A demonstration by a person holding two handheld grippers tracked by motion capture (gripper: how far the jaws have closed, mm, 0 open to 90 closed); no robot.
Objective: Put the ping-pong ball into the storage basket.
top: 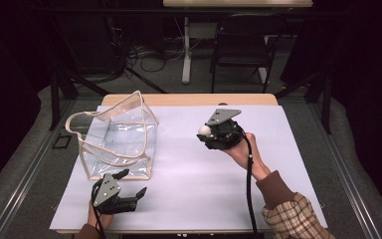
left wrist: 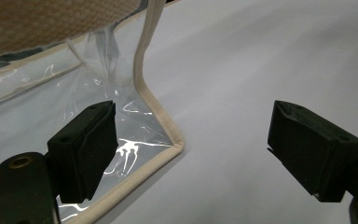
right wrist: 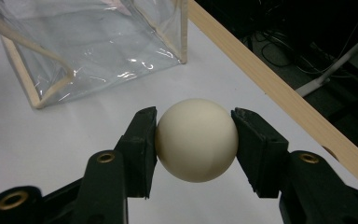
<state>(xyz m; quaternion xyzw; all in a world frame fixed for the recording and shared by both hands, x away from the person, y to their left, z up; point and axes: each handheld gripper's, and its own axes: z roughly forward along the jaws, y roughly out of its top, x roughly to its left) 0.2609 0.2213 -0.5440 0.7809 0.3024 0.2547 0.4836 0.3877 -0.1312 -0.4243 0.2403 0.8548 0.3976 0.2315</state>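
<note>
Right gripper: I have the right gripper (right wrist: 196,140) clamped on the cream ball (right wrist: 196,140), one black pad pressed to each side of it, the jaws as far in as the ball allows.
Ball: it sits between the pads, lifted off the white table sheet (top: 189,174); in the high view the ball (top: 204,131) shows at the tip of the right gripper (top: 206,133), right of the bag.
Left gripper: I hold the left gripper (left wrist: 186,144) with its jaws spread wide and nothing between the pads; in the high view it (top: 133,185) rests low on the sheet at the near left.
Bag: the clear plastic bag (top: 122,137) with beige trim stands upright on the left half of the sheet, mouth open at the top.
Bag corner: the near bottom corner (left wrist: 175,144) lies just beside my left gripper's left jaw; I cannot tell whether they touch.
Table edge: a wooden edge (right wrist: 270,79) runs beyond the ball.
</note>
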